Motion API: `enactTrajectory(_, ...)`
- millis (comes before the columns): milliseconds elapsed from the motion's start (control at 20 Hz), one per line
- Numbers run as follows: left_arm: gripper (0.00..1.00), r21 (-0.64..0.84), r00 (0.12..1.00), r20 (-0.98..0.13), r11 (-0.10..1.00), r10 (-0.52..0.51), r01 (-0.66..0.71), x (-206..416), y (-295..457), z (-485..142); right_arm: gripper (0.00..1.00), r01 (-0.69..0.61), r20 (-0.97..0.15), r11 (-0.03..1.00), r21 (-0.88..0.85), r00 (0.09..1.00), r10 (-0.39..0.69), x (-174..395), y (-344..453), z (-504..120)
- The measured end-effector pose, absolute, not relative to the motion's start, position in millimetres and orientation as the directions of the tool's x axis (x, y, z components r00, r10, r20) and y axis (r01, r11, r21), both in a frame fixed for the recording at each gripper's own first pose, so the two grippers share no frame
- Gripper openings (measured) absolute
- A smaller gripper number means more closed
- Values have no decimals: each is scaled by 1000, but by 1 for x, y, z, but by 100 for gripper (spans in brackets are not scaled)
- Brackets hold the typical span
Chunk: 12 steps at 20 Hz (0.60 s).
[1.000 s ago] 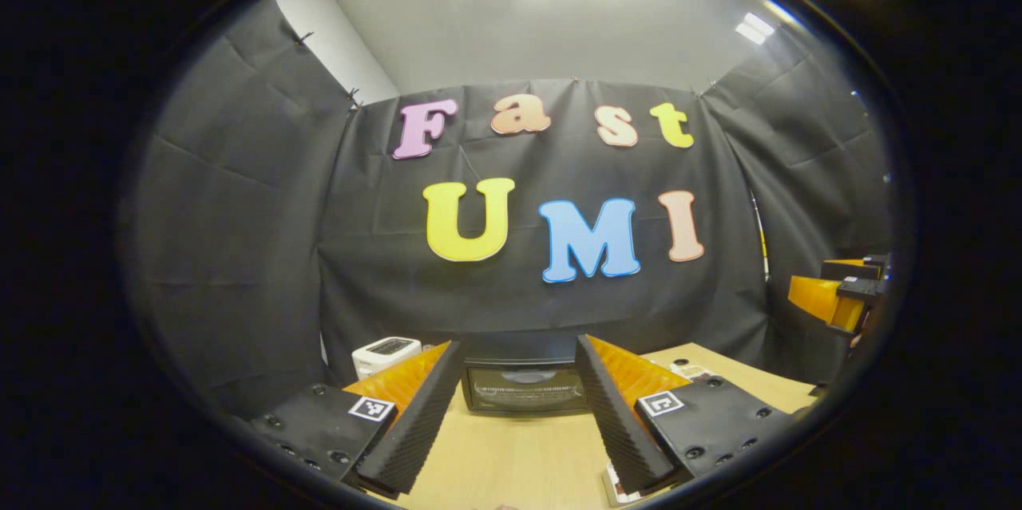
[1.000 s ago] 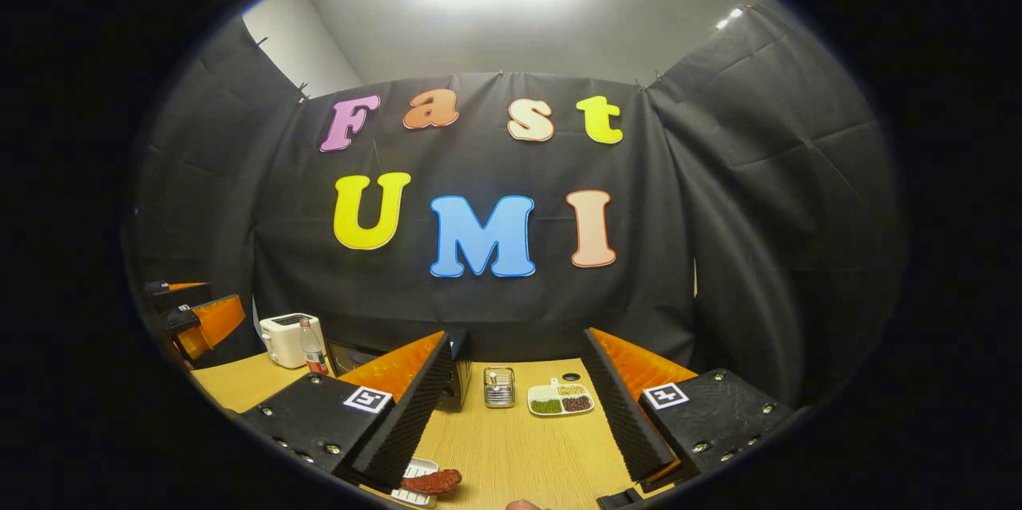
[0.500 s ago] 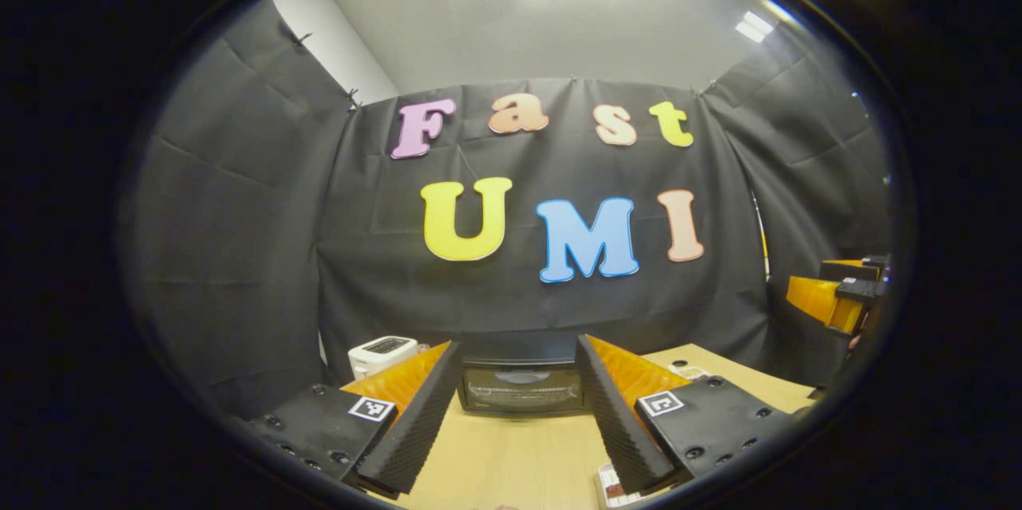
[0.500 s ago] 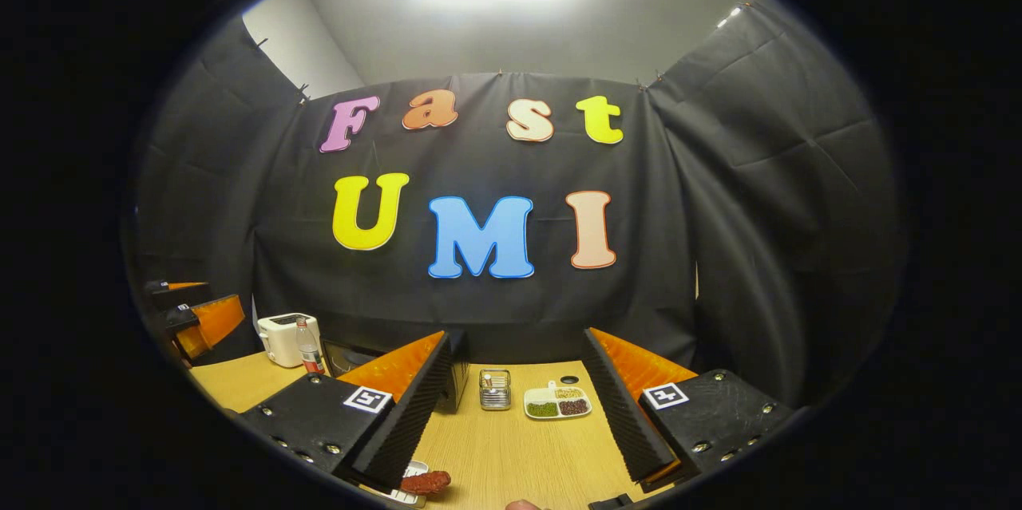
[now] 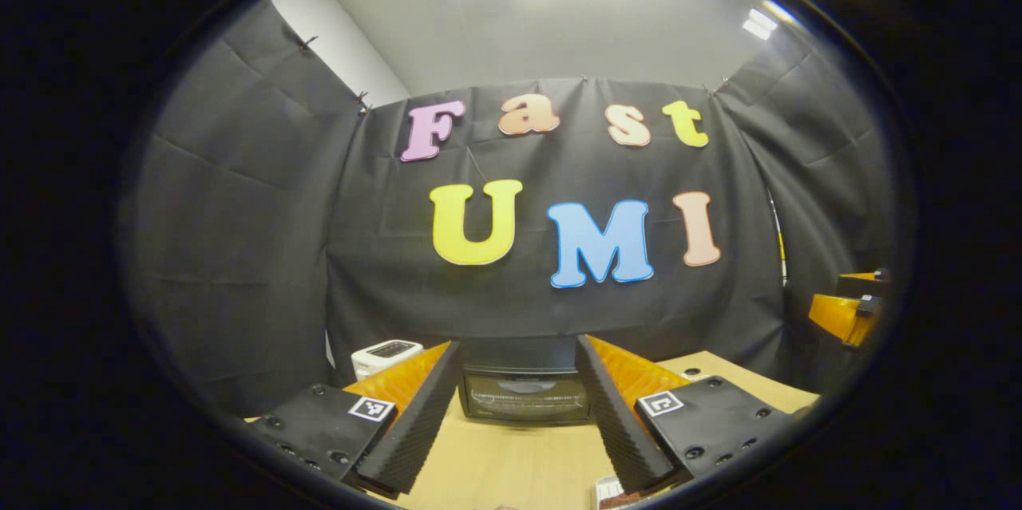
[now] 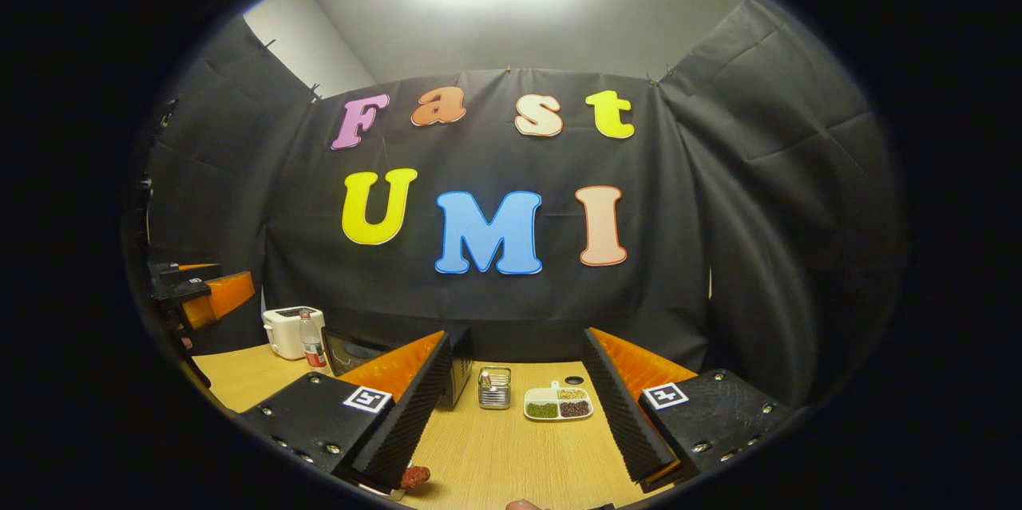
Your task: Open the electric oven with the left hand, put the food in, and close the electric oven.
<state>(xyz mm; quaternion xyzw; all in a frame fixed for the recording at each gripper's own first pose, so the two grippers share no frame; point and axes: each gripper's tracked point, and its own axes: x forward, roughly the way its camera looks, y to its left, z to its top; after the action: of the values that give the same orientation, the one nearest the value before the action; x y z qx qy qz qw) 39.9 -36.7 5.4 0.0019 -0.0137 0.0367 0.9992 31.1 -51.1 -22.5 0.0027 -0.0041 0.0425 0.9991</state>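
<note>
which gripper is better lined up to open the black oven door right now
Left. The left gripper, open, faces the closed black electric oven framed between its fingers; the right gripper faces a compartment dish, oven off to its side.

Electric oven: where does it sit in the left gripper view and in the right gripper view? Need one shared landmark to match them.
Left gripper view: electric oven sits low centre, door shut, framed between the left tool and its two fingers, at the back of the table.
Right gripper view: electric oven is low left, partly hidden behind the right tool.
Shared landmark: the white toaster, just left of the oven in both.
</note>
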Motion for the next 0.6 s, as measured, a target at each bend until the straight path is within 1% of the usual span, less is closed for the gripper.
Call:
enactTrajectory(200,99,-22,996,23,996,82,-81,67,-38,0,99,-80,9,997,-4,997,80,33,-62,-24)
enactTrajectory(250,95,-24,996,19,996,82,-82,76,-38,-3,99,-75,15,997,-4,997,75,33,-63,-22)
enactTrajectory(350,99,-23,997,23,997,77,-77,93,-37,-6,99,-64,17,998,-9,998,64,37,-64,-22)
enactTrajectory(600,99,-11,999,18,999,51,-51,147,-30,-19,99,-20,24,1000,1,1000,19,49,-60,-17)
